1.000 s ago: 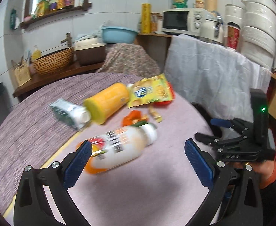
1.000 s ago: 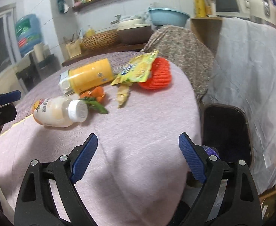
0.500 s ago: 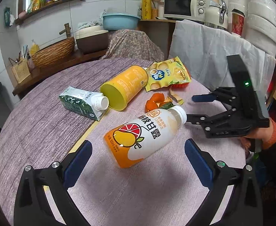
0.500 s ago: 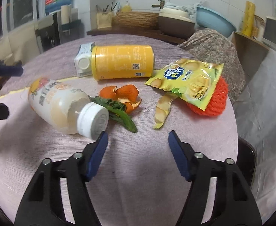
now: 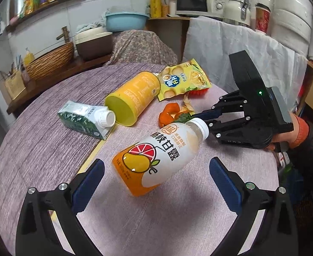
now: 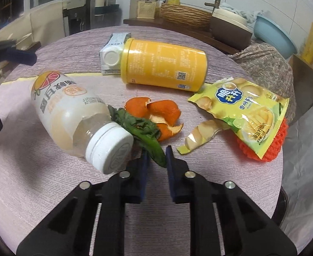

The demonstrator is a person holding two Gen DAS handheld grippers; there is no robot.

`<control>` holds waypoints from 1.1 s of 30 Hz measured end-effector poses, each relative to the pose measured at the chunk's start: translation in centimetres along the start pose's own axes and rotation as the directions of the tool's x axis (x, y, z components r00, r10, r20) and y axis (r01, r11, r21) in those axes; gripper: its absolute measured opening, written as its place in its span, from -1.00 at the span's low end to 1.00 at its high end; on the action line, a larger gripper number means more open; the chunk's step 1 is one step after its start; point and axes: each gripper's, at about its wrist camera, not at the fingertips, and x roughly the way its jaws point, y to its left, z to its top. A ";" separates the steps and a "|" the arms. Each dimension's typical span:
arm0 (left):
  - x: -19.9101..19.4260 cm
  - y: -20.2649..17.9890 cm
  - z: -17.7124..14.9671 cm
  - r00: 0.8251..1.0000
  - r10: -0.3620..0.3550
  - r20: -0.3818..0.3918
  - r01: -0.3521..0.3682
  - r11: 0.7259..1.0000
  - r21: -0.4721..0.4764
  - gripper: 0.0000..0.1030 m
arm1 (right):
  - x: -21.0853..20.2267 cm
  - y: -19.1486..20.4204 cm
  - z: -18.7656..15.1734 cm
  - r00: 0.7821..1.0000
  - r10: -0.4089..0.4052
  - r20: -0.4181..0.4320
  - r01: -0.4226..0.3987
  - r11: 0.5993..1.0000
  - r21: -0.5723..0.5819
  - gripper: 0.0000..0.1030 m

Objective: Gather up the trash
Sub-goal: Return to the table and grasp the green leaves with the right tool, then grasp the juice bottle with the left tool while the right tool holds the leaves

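Note:
A white juice bottle [image 5: 163,155] with an orange base lies on the round purple table [image 5: 39,149], just ahead of my open left gripper [image 5: 156,164]. Behind it lie a yellow can [image 5: 135,98], a green milk carton [image 5: 81,117], orange peel [image 5: 169,115] and a yellow chips bag [image 5: 182,81]. In the right wrist view my right gripper [image 6: 156,157] is closing its jaws on the stem of a green leaf [image 6: 143,128], right beside the bottle's cap [image 6: 111,149]. A red net [image 6: 274,145] lies under the chips bag [image 6: 248,111].
A chair draped in patterned cloth [image 5: 139,44] stands behind the table. A white cloth-covered counter [image 5: 231,49] with a microwave stands at the right. A wicker basket [image 5: 49,61] and a blue basin [image 5: 124,21] sit on the back shelf. The table's edge runs close on the right.
My right gripper moved left to the leaf beside the bottle cap and its jaws narrowed from wide open to almost together. My left gripper came slightly closer to the bottle.

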 end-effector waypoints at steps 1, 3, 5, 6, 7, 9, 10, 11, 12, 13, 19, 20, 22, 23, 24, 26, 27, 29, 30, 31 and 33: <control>0.2 0.0 0.2 1.000 -0.005 -0.005 0.005 1.000 0.021 0.89 | -0.1 0.1 0.0 1.000 0.002 0.002 -0.002 1.000 -0.001 -0.70; 0.7 -0.1 0.5 1.000 -0.009 -0.016 0.010 0.998 0.059 0.89 | -0.6 0.2 -0.3 1.000 0.014 0.012 -0.014 1.000 0.009 -0.73; 1.2 -0.2 0.7 0.999 -0.023 -0.036 0.026 0.994 0.103 0.89 | -1.2 0.1 -0.7 1.000 0.018 0.023 -0.018 1.000 0.022 -0.74; 1.6 -0.4 0.8 0.998 -0.026 -0.048 0.032 0.991 0.133 0.89 | -1.5 0.0 -0.8 0.999 0.015 0.030 -0.016 0.999 0.027 -0.74; 2.0 -0.6 0.9 0.998 -0.027 -0.063 0.037 0.987 0.160 0.89 | -2.0 0.0 -1.0 0.999 0.008 0.039 -0.010 0.999 0.034 -0.75; 2.5 -0.9 1.1 0.996 -0.016 -0.086 0.034 0.977 0.211 0.89 | -3.0 -0.3 -1.3 0.998 0.004 0.057 -0.008 0.999 0.054 -0.75; 2.6 -1.0 1.2 0.996 -0.017 -0.093 0.038 0.972 0.231 0.89 | -3.5 -0.5 -1.4 0.998 0.003 0.067 -0.008 0.998 0.065 -0.75; 2.8 -1.2 1.3 0.995 -0.022 -0.099 0.046 0.967 0.249 0.89 | -4.0 -0.6 -1.5 0.997 0.001 0.079 -0.007 0.997 0.079 -0.75; 2.8 -1.2 1.4 0.994 -0.027 -0.105 0.053 0.964 0.261 0.89 | -4.7 -0.8 -1.7 0.996 -0.005 0.090 -0.004 0.995 0.098 -0.75; 2.9 -1.3 1.4 0.993 -0.030 -0.114 0.061 0.959 0.278 0.89 | -5.1 -1.0 -1.9 0.995 -0.012 0.097 0.002 0.994 0.111 -0.75; 4.4 -2.3 1.7 0.984 0.014 -0.180 0.058 0.919 0.389 0.89 | -7.8 -1.9 -3.4 0.990 -0.023 0.141 -0.001 0.985 0.170 -0.75; 4.7 -2.4 1.7 0.981 0.018 -0.194 0.062 0.916 0.396 0.89 | -8.0 -2.0 -3.6 0.989 -0.023 0.146 -0.004 0.984 0.176 -0.75; 5.2 -2.8 1.8 0.975 0.023 -0.222 0.073 0.907 0.414 0.89 | -8.4 -2.2 -4.0 0.988 -0.020 0.155 -0.011 0.981 0.194 -0.75; 5.4 -3.0 1.8 0.973 0.024 -0.228 0.078 0.901 0.426 0.89 | -8.6 -2.3 -4.2 0.987 -0.022 0.157 -0.010 0.980 0.200 -0.75; 5.5 -3.4 1.8 0.972 0.029 -0.235 0.081 0.892 0.444 0.89 | -8.6 -2.3 -4.4 0.987 -0.023 0.158 -0.011 0.978 0.206 -0.75; 5.6 -3.8 1.8 0.969 0.038 -0.244 0.083 0.881 0.467 0.79 | -8.8 -2.6 -4.8 0.987 -0.017 0.162 -0.019 0.976 0.219 -0.75; 5.7 -4.1 1.8 0.968 0.040 -0.250 0.086 0.876 0.475 0.71 | -8.9 -2.7 -5.0 0.986 -0.016 0.166 -0.022 0.974 0.227 -0.75; 5.9 -4.4 1.7 0.964 0.047 -0.262 0.088 0.872 0.482 0.43 | -9.1 -2.7 -5.3 0.985 -0.013 0.175 -0.029 0.971 0.238 -0.75; 6.0 -4.5 1.6 0.963 0.056 -0.262 0.083 0.868 0.490 0.42 | -9.2 -2.8 -5.4 0.984 -0.013 0.179 -0.032 0.970 0.243 -0.75; 6.1 -4.7 1.5 0.963 0.065 -0.263 0.078 0.862 0.500 0.41 | -9.3 -2.9 -5.6 0.983 -0.013 0.181 -0.033 0.968 0.249 -0.75; 6.2 -5.0 1.1 0.961 0.091 -0.261 0.063 0.848 0.526 0.41 | -9.4 -2.9 -5.8 0.983 -0.011 0.185 -0.038 0.966 0.257 -0.75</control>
